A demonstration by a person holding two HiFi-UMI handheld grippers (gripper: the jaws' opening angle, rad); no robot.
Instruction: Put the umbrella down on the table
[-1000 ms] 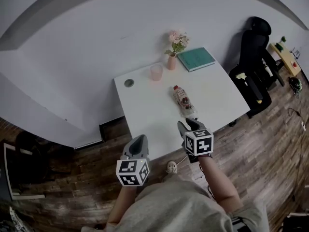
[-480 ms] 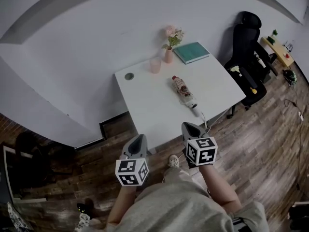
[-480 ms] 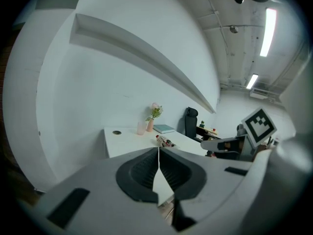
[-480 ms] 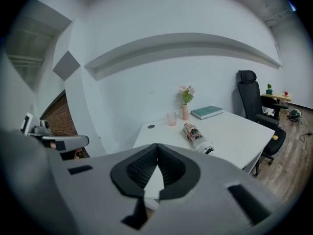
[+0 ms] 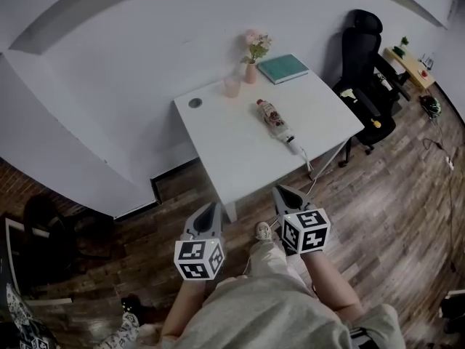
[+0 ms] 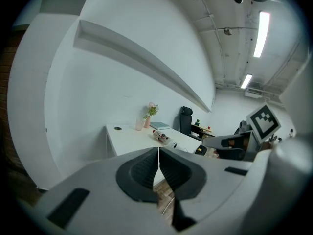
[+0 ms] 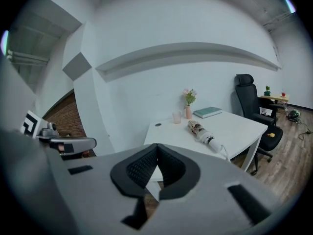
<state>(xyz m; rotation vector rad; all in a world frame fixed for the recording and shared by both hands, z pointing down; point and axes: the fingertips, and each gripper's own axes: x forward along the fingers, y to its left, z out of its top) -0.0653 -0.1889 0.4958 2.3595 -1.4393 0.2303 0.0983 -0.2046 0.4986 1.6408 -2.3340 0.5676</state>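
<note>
Backing away, left claw (image 6: 158, 154) and right claw (image 7: 157, 151) closed, empty, leaving umbrella (image 5: 277, 121) flat on counter (image 5: 236, 151) at 12 o'clock; probably done.

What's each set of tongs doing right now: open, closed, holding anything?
Left tongs: closed, nothing between them.
Right tongs: closed, nothing between them; the umbrella lies on the table.

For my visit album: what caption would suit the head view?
Folded umbrella lies on the white table; the person stands clear of it, left gripper and right gripper both shut and empty.
</note>
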